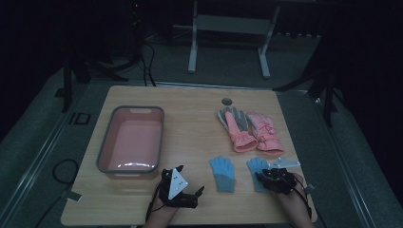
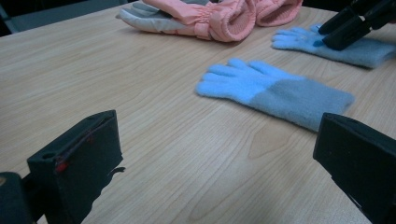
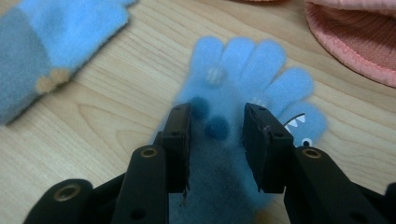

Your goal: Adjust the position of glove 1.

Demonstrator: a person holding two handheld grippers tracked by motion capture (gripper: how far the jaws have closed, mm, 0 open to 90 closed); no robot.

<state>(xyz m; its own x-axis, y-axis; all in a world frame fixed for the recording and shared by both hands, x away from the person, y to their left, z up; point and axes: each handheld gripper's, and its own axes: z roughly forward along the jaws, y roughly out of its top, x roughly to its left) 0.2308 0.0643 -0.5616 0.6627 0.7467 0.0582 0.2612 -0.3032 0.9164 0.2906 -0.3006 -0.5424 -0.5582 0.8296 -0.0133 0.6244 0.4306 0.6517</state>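
Blue fleece lies under the right gripper [image 3: 215, 133]: its 2 jaws stand partly apart, straddling the palm of the right blue glove [image 3: 243, 74], which lies flat near the front right of the table [image 1: 190, 99], fingers pointing away from the person. To do the pick well, I judge the jaws should press straight down into the fabric at the palm, then close so they pinch up a fold of fleece rather than skate over it; a grip near the middle would keep the glove from drooping unevenly on the lift. The left gripper [image 2: 210, 163] waits low over bare wood with its jaws wide apart and nothing between them, aimed at the other blue glove [image 2: 275, 88], which lies just beside the first but apart from it. Beyond both, 2 pink gloves [image 1: 249, 130] lie touching each other, so a lift should rise clear before travelling. The pink bin [image 1: 131, 140] stands well apart on the left side, with open table between it and the gloves, leaving a free path across. The near table edge is close behind the right hand [image 1: 297, 202].
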